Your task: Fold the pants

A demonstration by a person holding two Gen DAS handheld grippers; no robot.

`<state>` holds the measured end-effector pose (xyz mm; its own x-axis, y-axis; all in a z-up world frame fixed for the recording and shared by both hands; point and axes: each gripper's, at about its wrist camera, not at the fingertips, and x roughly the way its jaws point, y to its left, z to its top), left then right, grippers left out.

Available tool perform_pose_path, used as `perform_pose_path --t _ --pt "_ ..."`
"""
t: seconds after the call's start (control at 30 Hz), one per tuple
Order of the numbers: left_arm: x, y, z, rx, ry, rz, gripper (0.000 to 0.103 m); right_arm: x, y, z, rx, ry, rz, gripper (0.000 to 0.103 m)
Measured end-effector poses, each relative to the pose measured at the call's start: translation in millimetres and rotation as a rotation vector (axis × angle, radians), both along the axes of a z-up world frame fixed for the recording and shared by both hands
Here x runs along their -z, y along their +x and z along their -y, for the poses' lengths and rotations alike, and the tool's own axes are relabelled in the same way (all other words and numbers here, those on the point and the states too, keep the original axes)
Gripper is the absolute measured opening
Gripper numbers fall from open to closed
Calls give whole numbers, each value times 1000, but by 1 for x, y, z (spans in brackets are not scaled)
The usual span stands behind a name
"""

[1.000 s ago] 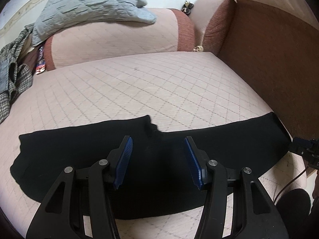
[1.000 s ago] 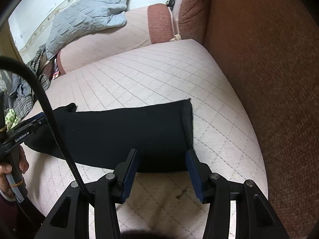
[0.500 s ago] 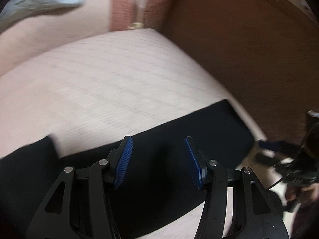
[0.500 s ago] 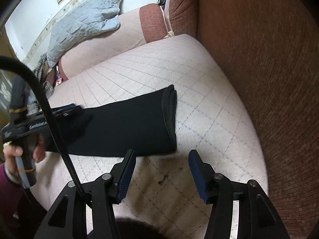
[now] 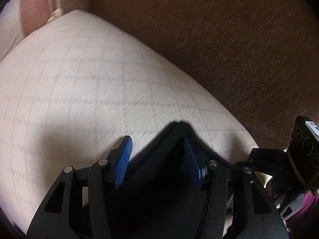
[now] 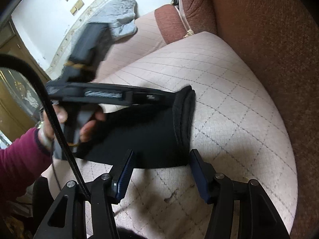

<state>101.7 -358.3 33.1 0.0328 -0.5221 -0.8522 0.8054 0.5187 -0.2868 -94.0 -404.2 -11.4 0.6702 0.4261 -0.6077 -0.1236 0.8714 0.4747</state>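
Black pants (image 6: 143,137) lie flat on the pale quilted sofa seat (image 6: 229,103), their right end a thick doubled edge (image 6: 184,115). My left gripper (image 5: 157,161) is open, its blue pads either side of the far corner of that end (image 5: 179,131). From the right wrist view it reaches in from the left, its tip at that corner (image 6: 169,97). My right gripper (image 6: 161,171) is open and empty, just off the pants' near edge, with its blue pads (image 6: 124,177) above the seat.
The brown sofa backrest (image 6: 269,39) rises close on the right. A grey quilted cloth (image 6: 121,18) lies on the armrest at the back. A black cable (image 6: 59,135) crosses the left of the right wrist view. The right gripper's body (image 5: 295,159) shows at the left view's right edge.
My left gripper has swung right along the pants to their right end and now straddles the far corner. My right gripper has drawn closer to the near edge.
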Motion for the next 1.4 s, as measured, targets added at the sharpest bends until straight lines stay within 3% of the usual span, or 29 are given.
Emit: perform_pose_path --t 0.13,0.17,0.23,0.27,0.3,0.37,0.43,0.5,0.63,0.87,1.0,1.1,1.23,1.3,1.33,1.4 --pt "1 -8 23 99 3 -16 81 6 3 10 -2 77 23 55" --pt "3 -14 28 124 12 18 83 7 4 11 -3 90 26 55" --pt "10 -34 39 186 67 160 83 7 7 11 -9 89 32 55" --pt "10 -43 42 203 67 224 83 8 8 9 -10 63 28 48" --pt "10 -44 42 194 61 220 80 8 10 7 1 26 22 33" --pt "7 -38 40 163 38 189 63 7 10 7 18 21 21 21" --pt "0 -29 32 128 1 147 33 2 9 4 9 19 22 16" --pt "-7 -29 26 113 -39 113 25 -7 8 -4 0 -13 35 14" --pt "-35 -37 6 81 -107 157 22 -36 8 -27 -49 -80 75 14" --pt "-109 -38 -89 -43 -259 201 22 -103 7 -82 -167 -72 189 13" --pt "-124 -39 -168 -167 -277 239 22 -122 26 -145 -280 -52 216 13" --pt "-110 -32 -230 -305 -243 215 21 -109 51 -201 -356 -48 176 13" --pt "-67 -21 -303 -509 -169 127 22 -51 87 -273 -402 -60 49 15" --pt "-54 -23 -329 -564 -132 97 22 -16 107 -290 -411 -3 -79 29" --pt "-50 -27 -339 -586 -120 86 22 -16 106 -286 -391 42 -59 31" --pt "-49 -37 -352 -608 -124 69 22 -35 99 -271 -400 109 -20 52"
